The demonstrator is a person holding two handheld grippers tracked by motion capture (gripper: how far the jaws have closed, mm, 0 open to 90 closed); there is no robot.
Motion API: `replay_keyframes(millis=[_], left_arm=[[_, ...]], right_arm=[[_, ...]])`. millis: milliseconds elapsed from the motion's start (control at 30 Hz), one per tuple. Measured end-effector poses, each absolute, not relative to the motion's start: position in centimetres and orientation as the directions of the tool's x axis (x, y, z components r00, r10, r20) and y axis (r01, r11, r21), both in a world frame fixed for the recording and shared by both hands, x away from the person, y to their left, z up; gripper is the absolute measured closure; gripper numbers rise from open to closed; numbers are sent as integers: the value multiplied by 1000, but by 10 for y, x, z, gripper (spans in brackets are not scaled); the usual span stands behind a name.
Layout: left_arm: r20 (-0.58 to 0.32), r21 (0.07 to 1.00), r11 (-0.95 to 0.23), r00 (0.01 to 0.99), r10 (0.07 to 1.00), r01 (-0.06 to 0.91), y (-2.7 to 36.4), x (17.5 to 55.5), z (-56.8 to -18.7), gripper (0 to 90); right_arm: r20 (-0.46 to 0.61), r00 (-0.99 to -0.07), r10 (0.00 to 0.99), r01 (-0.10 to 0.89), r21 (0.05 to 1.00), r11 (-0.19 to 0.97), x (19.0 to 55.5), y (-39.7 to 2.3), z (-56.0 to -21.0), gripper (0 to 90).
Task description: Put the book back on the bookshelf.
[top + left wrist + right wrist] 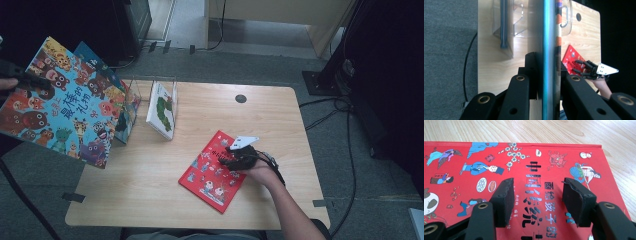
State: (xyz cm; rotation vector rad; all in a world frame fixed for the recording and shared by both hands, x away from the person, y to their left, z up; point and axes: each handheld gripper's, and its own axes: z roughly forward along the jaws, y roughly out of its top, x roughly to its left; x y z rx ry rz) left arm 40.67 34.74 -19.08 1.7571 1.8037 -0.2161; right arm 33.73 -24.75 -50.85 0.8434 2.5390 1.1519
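A large picture book (60, 105) with cartoon animals on its cover hangs above the table's left edge, with my left gripper (42, 84) shut on its upper left side. In the left gripper view that book (548, 37) runs edge-on between the jaws of the left gripper (547, 62). A red picture book (212, 175) lies flat on the table, right of centre. My right gripper (226, 156) sits over its upper right part. In the right gripper view the right gripper (540, 200) stands open just above the red cover (524, 162), with nothing between the pads (504, 197).
A clear acrylic book stand (150, 82) stands at the back left of the wooden table (145, 175). It holds a white book with a green caterpillar (162, 110) and a blue-covered book (129, 107). Cables and dark equipment stand on the floor to the right.
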Motion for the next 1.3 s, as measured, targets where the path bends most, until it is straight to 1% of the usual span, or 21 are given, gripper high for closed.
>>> replay_keyframes(millis=[233,433,767,900,1100,1300], left_arm=[[-493,279,100,53,868,955,341,430,-190,808],[-481,278,97,51,875,956,335,447,-191,809],[-436,277,99,33,899,956,324,478,-193,810],[-410,287,88,39,911,954,316,486,-195,809],[-406,283,69,55,912,957,304,496,-203,808],[-378,277,45,66,923,960,292,503,-213,806]], right_arm=[[26,-802,597,421,734,533,332,-244,-507,429],[25,-799,601,418,741,525,326,-240,-508,428],[26,-794,607,417,750,513,318,-242,-509,429],[29,-794,608,416,755,508,316,-244,-510,428],[25,-789,614,415,758,503,314,-244,-510,429],[26,-788,615,414,761,500,312,-246,-511,429]])
